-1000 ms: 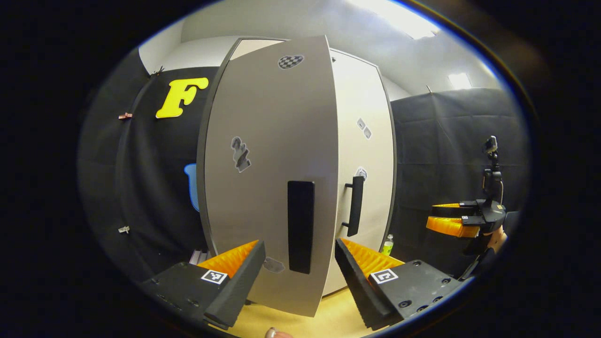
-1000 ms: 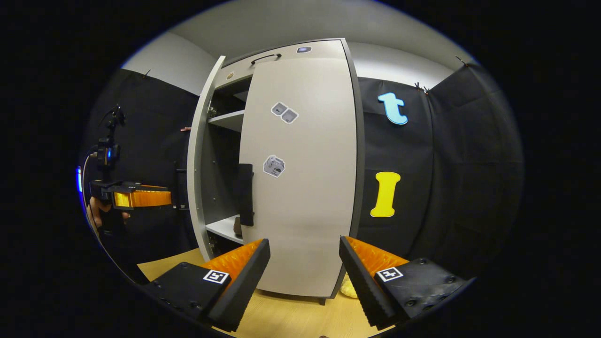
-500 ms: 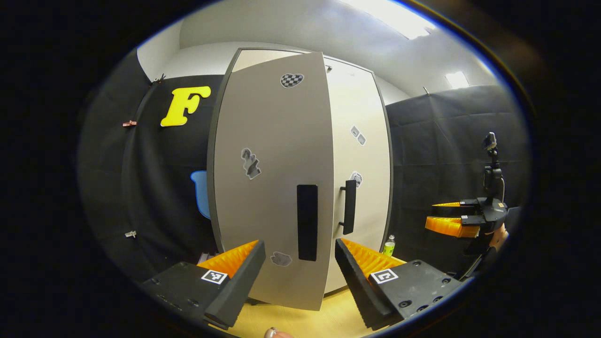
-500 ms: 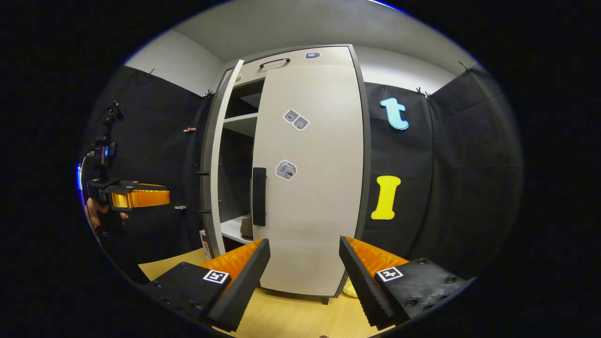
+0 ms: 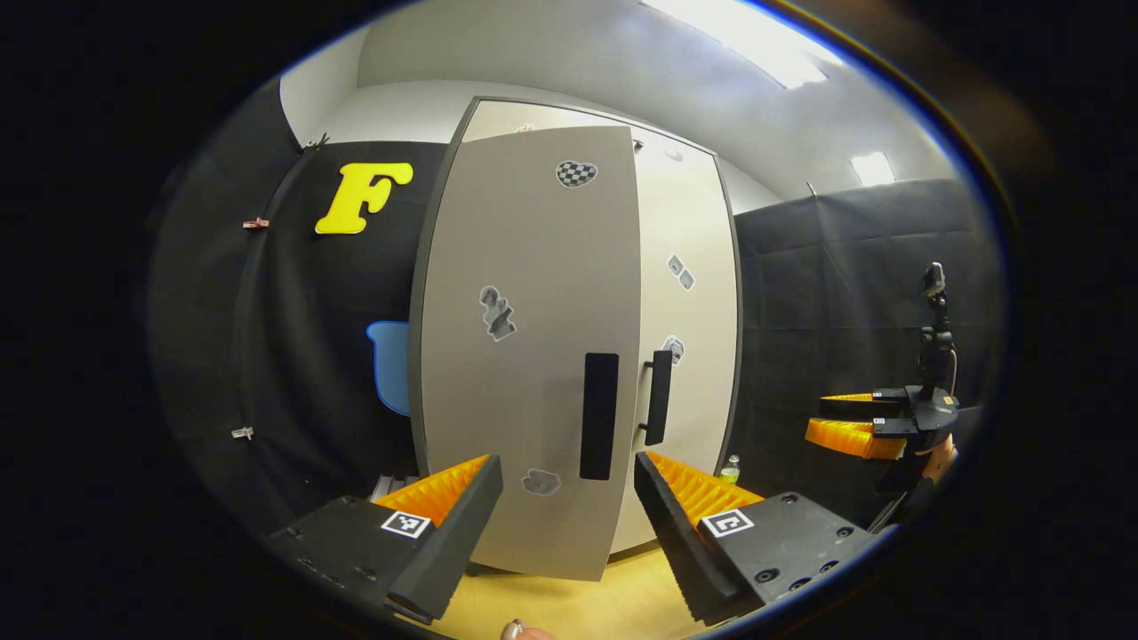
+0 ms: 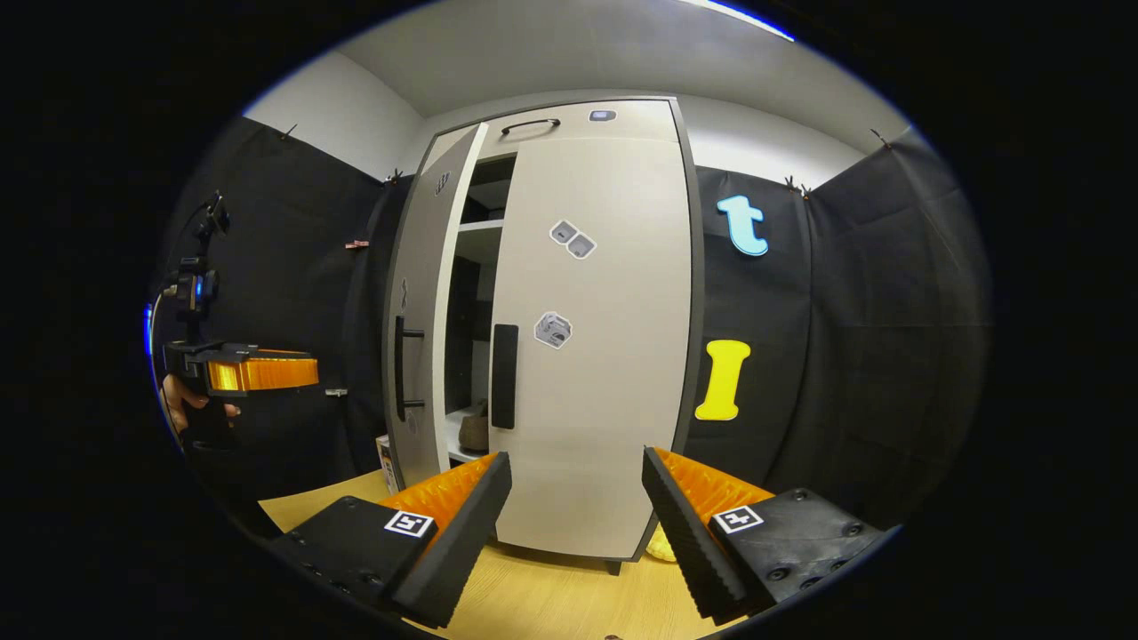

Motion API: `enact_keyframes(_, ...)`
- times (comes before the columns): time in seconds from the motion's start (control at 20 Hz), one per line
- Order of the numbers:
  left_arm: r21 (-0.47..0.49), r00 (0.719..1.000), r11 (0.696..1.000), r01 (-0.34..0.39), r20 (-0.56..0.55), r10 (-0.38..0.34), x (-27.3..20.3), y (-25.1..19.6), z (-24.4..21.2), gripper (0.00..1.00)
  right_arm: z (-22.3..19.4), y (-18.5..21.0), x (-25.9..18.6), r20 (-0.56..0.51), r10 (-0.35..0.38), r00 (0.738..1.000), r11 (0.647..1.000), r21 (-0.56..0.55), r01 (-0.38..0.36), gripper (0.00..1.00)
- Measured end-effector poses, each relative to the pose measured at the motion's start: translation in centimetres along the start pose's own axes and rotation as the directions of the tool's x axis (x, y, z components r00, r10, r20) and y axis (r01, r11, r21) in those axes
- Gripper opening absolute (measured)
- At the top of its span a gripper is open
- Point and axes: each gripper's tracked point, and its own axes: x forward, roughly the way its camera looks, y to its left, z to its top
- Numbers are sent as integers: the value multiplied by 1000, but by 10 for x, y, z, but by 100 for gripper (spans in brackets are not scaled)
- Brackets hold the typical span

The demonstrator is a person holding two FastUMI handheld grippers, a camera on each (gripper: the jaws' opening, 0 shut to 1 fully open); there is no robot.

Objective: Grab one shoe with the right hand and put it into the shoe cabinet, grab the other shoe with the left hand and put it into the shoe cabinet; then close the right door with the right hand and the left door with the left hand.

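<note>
Left door [image 5: 533,356] beyond parted jaws

Black cloth walls [image 6: 845,356], pale wooden floor [image 6: 551,604], bright ceiling light [image 5: 765,44].

Pale grey shoe cabinet [image 6: 591,373] against black cloth, orange-and-black grippers in front.

The left door [image 5: 533,356] is light grey with a black handle [image 5: 598,416] and a black-and-white chequered sticker [image 5: 575,172] near its top; the right door [image 6: 596,356], also light grey, carries grey-and-white stickers [image 6: 572,238]. Below the cabinet, the floor [image 6: 551,600] is pale wood-grain. The left gripper [image 5: 569,524] and right gripper [image 6: 576,524] have ridged orange fingers, black pads and black-and-white square markers.
</note>
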Motion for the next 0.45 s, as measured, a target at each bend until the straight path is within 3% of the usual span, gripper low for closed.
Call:
enact_keyframes(0.25, 18, 1000, 1000, -6, -13, 7, -9, -1, 0, 95, 1, 8, -7, 0, -2, 1000, 1000, -6, 2, 98)
enact_keyframes(0.45, -19, 1000, 1000, 1, -15, -2, -9, 1, -2, 95, 0, 8, -10, -6, -8, 1000, 1000, -15, 8, 98)
